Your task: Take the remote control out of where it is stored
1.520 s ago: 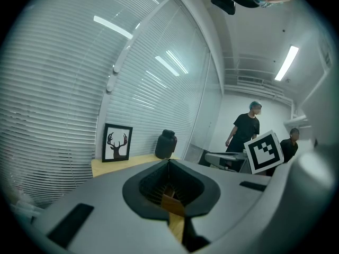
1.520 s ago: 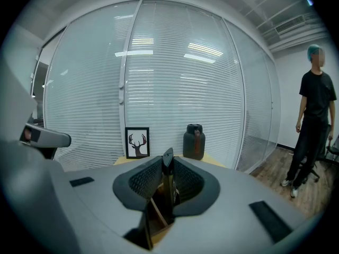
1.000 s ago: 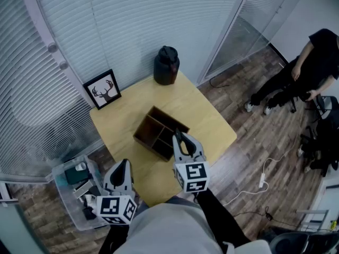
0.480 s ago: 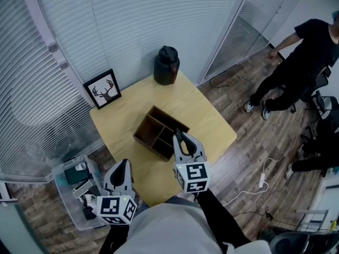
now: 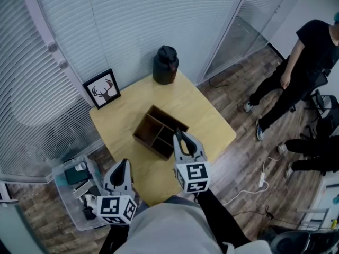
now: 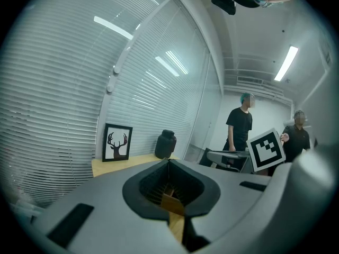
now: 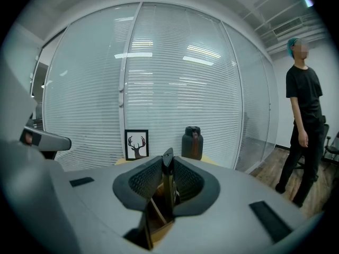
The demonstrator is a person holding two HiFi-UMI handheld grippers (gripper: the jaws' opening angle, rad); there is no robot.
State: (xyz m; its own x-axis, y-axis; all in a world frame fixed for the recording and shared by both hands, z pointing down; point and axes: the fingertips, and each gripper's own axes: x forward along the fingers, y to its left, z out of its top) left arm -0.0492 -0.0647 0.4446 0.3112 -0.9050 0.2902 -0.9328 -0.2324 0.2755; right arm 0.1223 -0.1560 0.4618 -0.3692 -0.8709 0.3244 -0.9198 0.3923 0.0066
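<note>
Square wooden table (image 5: 212, 118) sits corner-on in frame center, its upper-left edges close to the curved wall of blinds (image 5: 132, 20). Bare tabletop runs all around the divided wooden box (image 5: 151, 128) at mid-table. Black jug (image 5: 166, 65) stands at the far corner and framed deer picture (image 5: 102, 89) at the left corner, both well apart from the box. Clear plastic bin (image 5: 66, 187) sits on the floor lower left, just beside the table edge. Open wood floor to the right has a white cable (image 5: 259, 181) on it. Person in black (image 5: 310, 52) stands at the right frame edge, away from the table.

Only print in view: a black-and-white square marker on each gripper's cube.

Right gripper (image 5: 178, 136) reaches out over the box's near side, tips pointing down into it. Its jaws are clamped on a slim dark bar seen edge-on, which reads as the remote control (image 7: 168, 194), with the top end poking past the tips and box dividers showing below it. Left gripper (image 5: 123, 164) hangs low at the table's near-left edge, jaws pressed together with nothing between them.
</note>
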